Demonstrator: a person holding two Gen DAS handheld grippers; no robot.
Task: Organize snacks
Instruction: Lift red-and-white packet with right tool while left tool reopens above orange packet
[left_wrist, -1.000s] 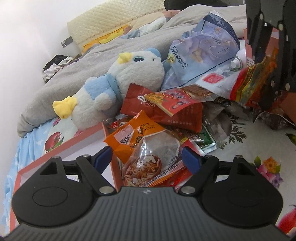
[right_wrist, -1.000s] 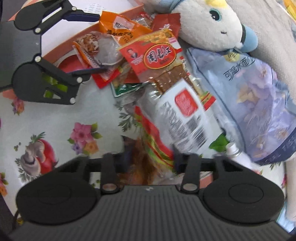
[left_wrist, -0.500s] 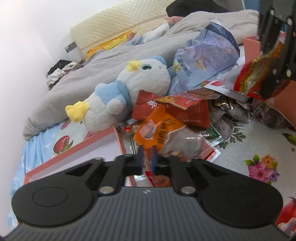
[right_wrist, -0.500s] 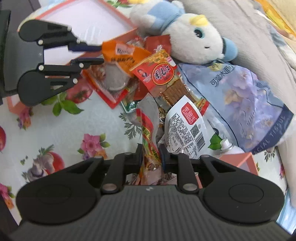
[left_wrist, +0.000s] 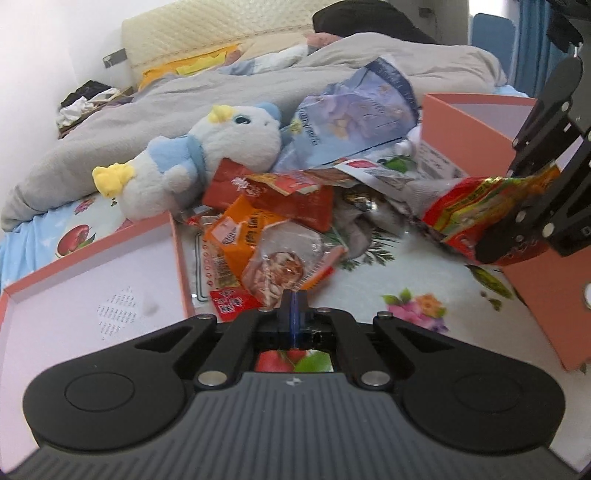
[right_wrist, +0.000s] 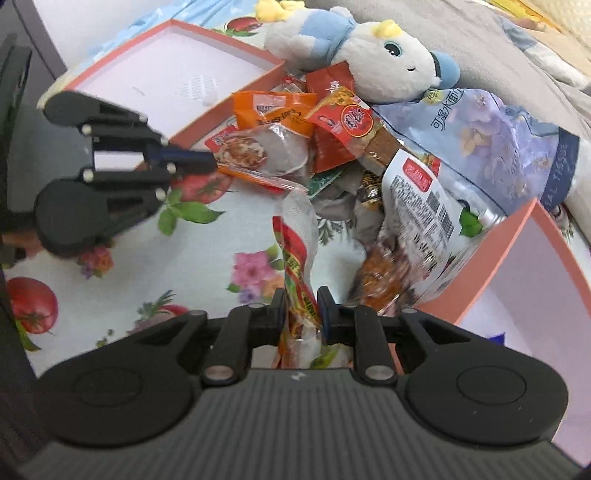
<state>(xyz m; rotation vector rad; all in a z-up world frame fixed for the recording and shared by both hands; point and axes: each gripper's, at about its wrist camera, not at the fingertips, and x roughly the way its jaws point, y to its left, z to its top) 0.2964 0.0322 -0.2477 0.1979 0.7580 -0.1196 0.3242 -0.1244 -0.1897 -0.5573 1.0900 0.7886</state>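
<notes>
While both hands work the snack heap on the flowered bedsheet (right_wrist: 207, 273), the right claw (right_wrist: 301, 314) is clamped on a red-and-green snack packet (right_wrist: 295, 258), which hangs from its pads beside the tall orange box (right_wrist: 517, 266). The left claw (left_wrist: 293, 314) is pressed fully together on the corner of a clear packet of sliced snack (left_wrist: 284, 266), its jaws having just closed. That packet lies at the heap's near edge, partly over an orange packet (left_wrist: 236, 236), just beside the shallow orange tray (left_wrist: 177, 251). Beyond them sit red packets (left_wrist: 295, 195), a white pouch (right_wrist: 417, 195) and a large pale-blue bag (left_wrist: 354, 122), with a plush duck (left_wrist: 207, 155) and a grey blanket (left_wrist: 184, 92) behind. The step looks best done by lifting each packet clear of the pile before carrying it sideways, so neighbours are not dragged along. The left's thin corner grip may slip; a slow, steady lift seems wise.
</notes>
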